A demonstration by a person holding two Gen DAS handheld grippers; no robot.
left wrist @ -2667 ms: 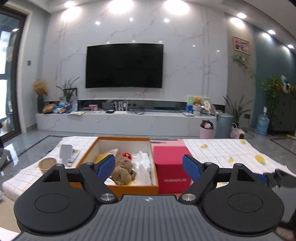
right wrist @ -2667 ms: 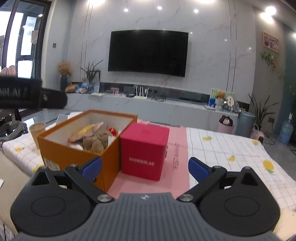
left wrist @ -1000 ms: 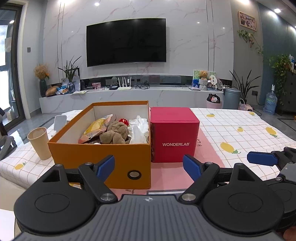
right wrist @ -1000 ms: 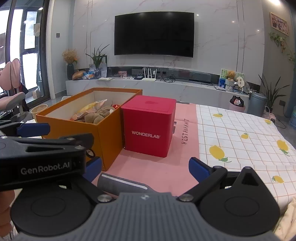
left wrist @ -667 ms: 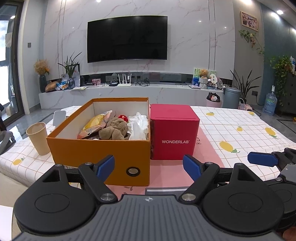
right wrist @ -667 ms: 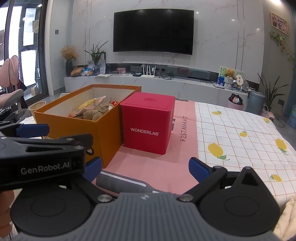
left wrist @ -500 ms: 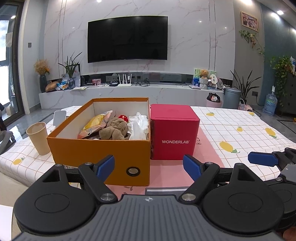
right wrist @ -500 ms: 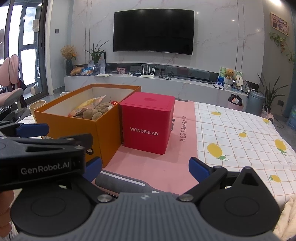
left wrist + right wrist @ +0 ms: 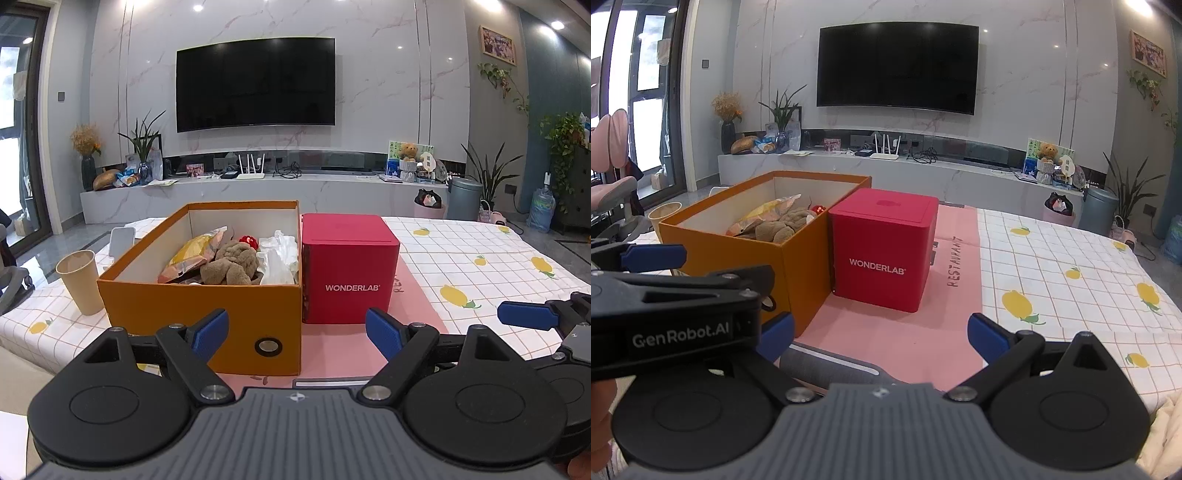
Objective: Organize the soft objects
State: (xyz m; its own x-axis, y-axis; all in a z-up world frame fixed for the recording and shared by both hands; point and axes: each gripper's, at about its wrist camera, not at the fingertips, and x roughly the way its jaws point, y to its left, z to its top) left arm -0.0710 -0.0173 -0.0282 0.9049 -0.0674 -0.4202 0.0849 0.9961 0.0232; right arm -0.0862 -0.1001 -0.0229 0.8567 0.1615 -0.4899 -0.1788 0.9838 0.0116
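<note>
An open orange box point(image 9: 199, 306) stands on the table and holds a brown plush toy point(image 9: 231, 264), a yellow snack bag point(image 9: 192, 253), a small red item point(image 9: 248, 240) and white crumpled material point(image 9: 279, 258). The box point(image 9: 738, 254) and the plush point(image 9: 779, 227) also show in the right wrist view. My left gripper point(image 9: 297, 332) is open and empty, just in front of the box's near wall. My right gripper point(image 9: 881, 334) is open and empty, to the right of the left one, above a pink mat. The left gripper's side fills the left of the right wrist view.
A closed red WONDERLAB cube point(image 9: 349, 266) touches the box's right side. A paper cup point(image 9: 81, 280) stands left of the box, a white phone point(image 9: 122, 240) behind it. A grey flat strap-like item point(image 9: 831, 363) lies on the pink mat point(image 9: 908, 332). The lemon-print cloth point(image 9: 1071, 280) spreads to the right.
Both grippers have drawn back from over the box to the near table edge and lowered. In the last second they barely move. Both stay open.
</note>
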